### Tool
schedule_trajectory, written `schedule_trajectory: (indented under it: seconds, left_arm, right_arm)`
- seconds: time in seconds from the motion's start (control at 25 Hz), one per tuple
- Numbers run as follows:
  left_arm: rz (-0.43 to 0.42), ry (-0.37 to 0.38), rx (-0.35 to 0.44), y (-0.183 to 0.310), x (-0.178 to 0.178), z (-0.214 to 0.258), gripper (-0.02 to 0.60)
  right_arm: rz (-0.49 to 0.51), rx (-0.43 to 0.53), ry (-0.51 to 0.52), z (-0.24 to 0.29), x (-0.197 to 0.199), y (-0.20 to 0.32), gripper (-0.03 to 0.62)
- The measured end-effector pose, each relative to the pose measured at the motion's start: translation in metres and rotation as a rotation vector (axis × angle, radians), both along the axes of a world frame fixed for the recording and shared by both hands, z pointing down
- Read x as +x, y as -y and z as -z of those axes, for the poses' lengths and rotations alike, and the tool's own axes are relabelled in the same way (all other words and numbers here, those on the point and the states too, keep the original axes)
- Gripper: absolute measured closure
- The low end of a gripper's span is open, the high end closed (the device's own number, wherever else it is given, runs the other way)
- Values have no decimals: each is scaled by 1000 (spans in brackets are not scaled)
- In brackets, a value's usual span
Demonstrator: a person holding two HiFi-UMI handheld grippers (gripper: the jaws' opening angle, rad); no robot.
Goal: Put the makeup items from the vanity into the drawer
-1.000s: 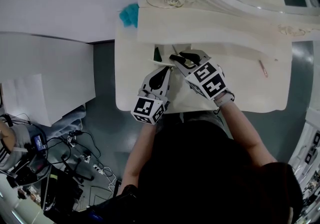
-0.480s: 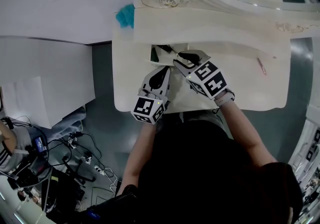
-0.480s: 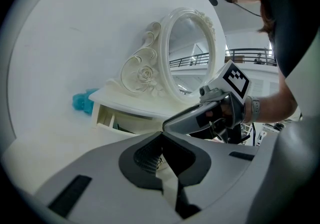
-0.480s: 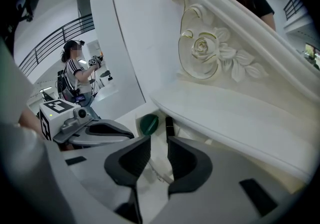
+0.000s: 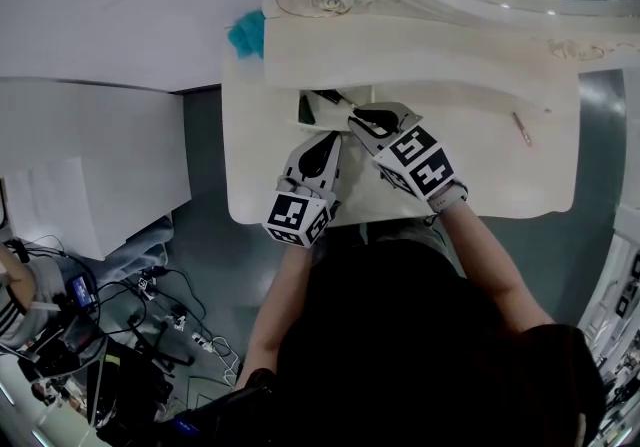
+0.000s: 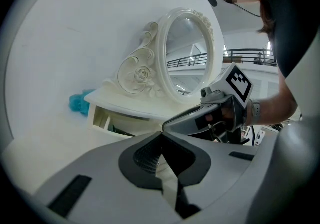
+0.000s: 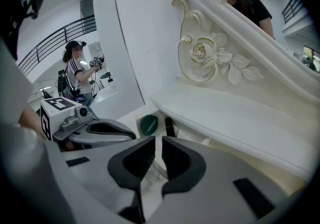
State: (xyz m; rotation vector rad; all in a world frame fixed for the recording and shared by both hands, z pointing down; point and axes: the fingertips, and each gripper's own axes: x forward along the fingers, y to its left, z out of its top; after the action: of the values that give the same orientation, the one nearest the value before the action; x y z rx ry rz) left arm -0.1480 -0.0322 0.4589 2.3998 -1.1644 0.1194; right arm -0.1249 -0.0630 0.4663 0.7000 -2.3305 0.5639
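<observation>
Seen from above, a person stands at a cream vanity (image 5: 500,175) with a two-jaw gripper in each hand, both pointing at a small open drawer (image 5: 308,110) under its raised back shelf. The left gripper (image 6: 162,140) has its dark pads brought together at the tips, with nothing between them. The open drawer lies ahead of these jaws and to their left, and an oval mirror (image 6: 187,52) in a carved frame rises beyond them. A teal object (image 6: 80,101) sits further left, past the drawer. The right gripper (image 7: 156,140) crosses just in front of the left jaws, to their right. Its own jaws stand a narrow slit apart and grip nothing that can be made out; only a pale surface shows through the slit. Just ahead of the right jaws, inside the drawer, lie a round dark green item (image 7: 148,124) and, touching or just beside it on the right, a black tube (image 7: 170,126). Well to the right of both pairs of jaws, a thin pencil-like stick (image 5: 522,127) lies alone on the vanity top.
</observation>
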Motion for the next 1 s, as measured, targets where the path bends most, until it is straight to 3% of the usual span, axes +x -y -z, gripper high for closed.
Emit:
schedule_trajectory:
  seconds: [0.2,0.6,1.0]
  left_arm:
    - [-25,-1,10,1,3,1,569]
    - [-132,8,33,3,23,8,569]
    - [-188,22,40,-8,52,11,569]
  right_arm:
    - [-19,19,22,5,0,0,567]
    - [-85,52,94,18,12,-3,571]
    - [-99,71,106,20,37,-24,571]
